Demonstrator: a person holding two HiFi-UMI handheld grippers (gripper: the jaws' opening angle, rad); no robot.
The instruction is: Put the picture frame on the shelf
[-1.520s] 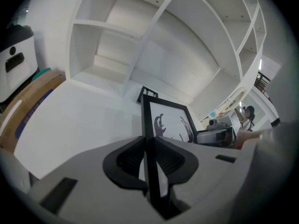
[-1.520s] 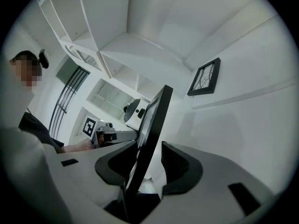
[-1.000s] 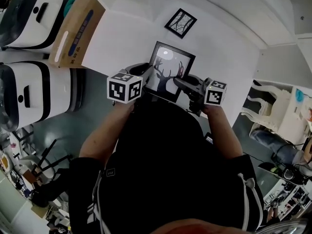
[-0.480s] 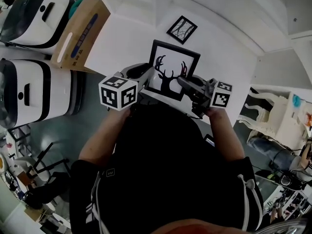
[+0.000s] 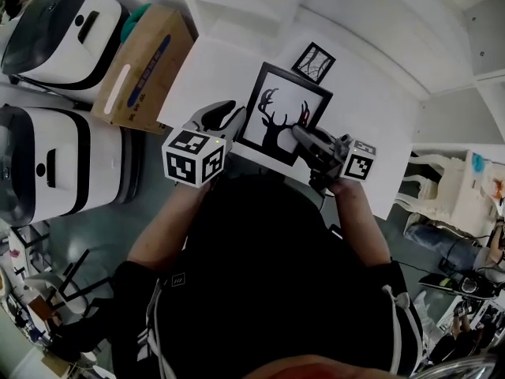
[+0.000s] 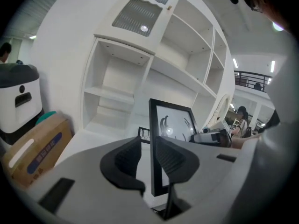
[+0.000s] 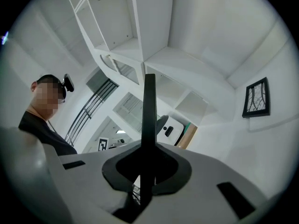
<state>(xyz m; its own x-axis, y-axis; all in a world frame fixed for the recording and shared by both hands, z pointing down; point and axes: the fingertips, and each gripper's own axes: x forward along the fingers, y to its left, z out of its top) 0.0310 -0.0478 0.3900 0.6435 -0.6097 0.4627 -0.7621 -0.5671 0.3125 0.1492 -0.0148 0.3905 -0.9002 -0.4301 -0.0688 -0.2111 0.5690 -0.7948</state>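
Note:
The black picture frame (image 5: 280,117) with a deer silhouette is held upright above the white table (image 5: 213,61), between both grippers. My right gripper (image 5: 304,136) is shut on its right edge, which shows edge-on as a dark bar (image 7: 149,106) pinched between the pads (image 7: 148,167); these jaws closed a moment ago. My left gripper (image 5: 229,121) has the frame's left edge (image 6: 156,139) between its jaws (image 6: 148,160). These jaws have just been opening, and a narrow gap shows at the left pad (image 6: 124,160). The white shelf unit (image 6: 121,92) stands just ahead.
A small black frame (image 5: 314,61) lies on the table beyond the deer frame. A cardboard box (image 5: 138,65) and two white machines (image 5: 55,22) (image 5: 47,160) stand to the left. A white chair (image 5: 434,172) is at the right.
Both grippers have risen with the deer frame, carrying it off the table and toward the shelf. The right jaws, beside the frame's edge before, now clamp it.

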